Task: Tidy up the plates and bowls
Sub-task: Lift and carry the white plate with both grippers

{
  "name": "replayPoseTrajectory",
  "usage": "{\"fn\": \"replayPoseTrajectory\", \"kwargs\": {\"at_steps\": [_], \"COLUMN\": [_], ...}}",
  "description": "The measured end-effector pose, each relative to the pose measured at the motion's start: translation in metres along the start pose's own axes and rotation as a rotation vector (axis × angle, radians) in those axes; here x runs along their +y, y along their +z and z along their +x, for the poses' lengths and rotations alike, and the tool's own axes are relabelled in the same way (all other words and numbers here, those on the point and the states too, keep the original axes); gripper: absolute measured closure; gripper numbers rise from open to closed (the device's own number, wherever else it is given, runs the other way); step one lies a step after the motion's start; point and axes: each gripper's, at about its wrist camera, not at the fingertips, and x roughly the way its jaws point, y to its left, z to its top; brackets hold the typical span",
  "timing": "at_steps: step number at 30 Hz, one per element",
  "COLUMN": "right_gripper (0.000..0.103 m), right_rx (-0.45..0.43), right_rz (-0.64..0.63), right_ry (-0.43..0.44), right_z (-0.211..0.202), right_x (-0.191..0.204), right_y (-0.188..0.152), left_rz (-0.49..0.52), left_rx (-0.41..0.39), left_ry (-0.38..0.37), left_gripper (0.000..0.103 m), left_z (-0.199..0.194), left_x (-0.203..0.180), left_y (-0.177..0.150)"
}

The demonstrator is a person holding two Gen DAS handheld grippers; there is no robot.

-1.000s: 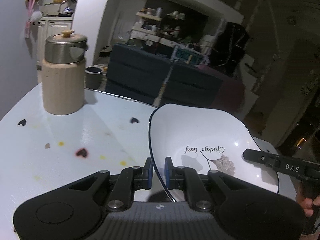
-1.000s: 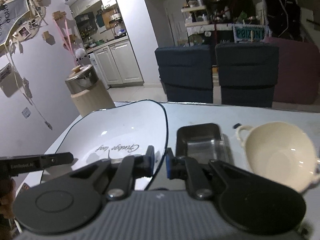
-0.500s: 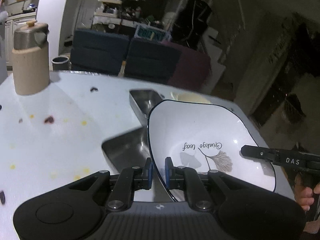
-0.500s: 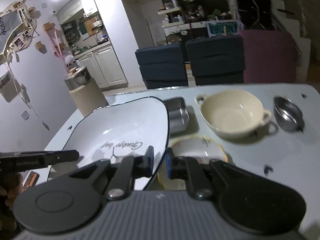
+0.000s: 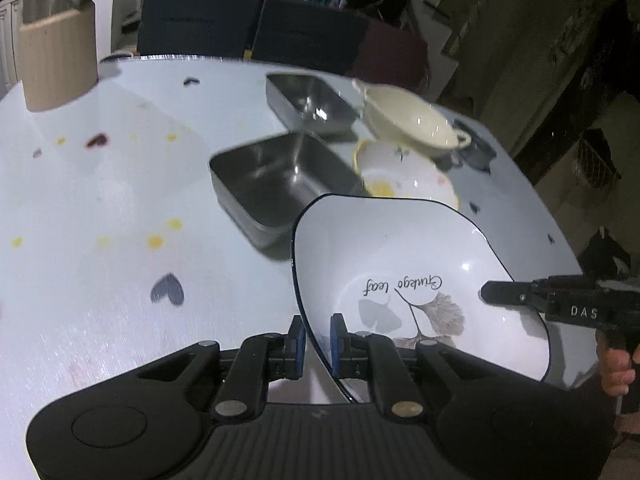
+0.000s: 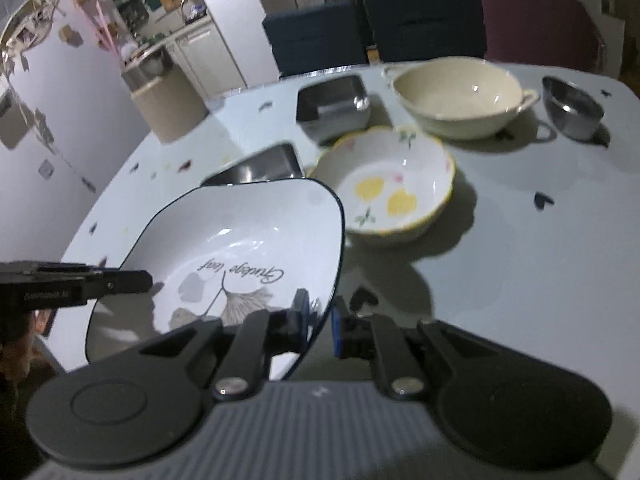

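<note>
Both grippers hold one large white plate with a dark rim and "Ginkgo leaf" lettering (image 5: 404, 256) (image 6: 240, 236) above the table. My left gripper (image 5: 317, 344) is shut on its left rim. My right gripper (image 6: 320, 322) is shut on its right rim. A floral bowl with yellow hearts (image 6: 386, 184) (image 5: 404, 178) sits just beyond the plate. A cream two-handled bowl (image 6: 456, 96) (image 5: 412, 124) stands behind it.
Two steel rectangular trays (image 5: 280, 184) (image 5: 308, 102) sit left of the bowls. A small steel bowl (image 6: 572, 106) stands at the far right. A beige canister with a steel lid (image 5: 58, 36) is at the far left. Dark chairs (image 6: 376, 28) stand behind the table (image 5: 104, 208).
Both grippers have lifted and carried the plate back toward the near edge and tipped downward. More of the table, the trays and the bowls now shows.
</note>
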Motion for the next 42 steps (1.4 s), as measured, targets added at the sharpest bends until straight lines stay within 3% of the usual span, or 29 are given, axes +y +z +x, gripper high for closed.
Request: {"fn": "replayPoseTrajectory", "kwargs": {"at_steps": [9, 19, 42], "right_gripper": [0.089, 0.089, 0.089], "right_rx": [0.105, 0.166, 0.2], "right_rz": [0.02, 0.017, 0.011], "right_ry": [-0.02, -0.038, -0.062], "right_z": [0.022, 0.03, 0.039], "right_x": [-0.008, -0.008, -0.007], "right_y": [-0.01, -0.016, -0.016], "left_rz": [0.01, 0.018, 0.043], "left_rx": [0.084, 0.128, 0.153], "left_ry": [0.01, 0.024, 0.018], "left_gripper": [0.088, 0.087, 0.088], "left_z": [0.021, 0.035, 0.043], "left_x": [0.001, 0.004, 0.007], "left_y": [-0.007, -0.01, -0.009]}}
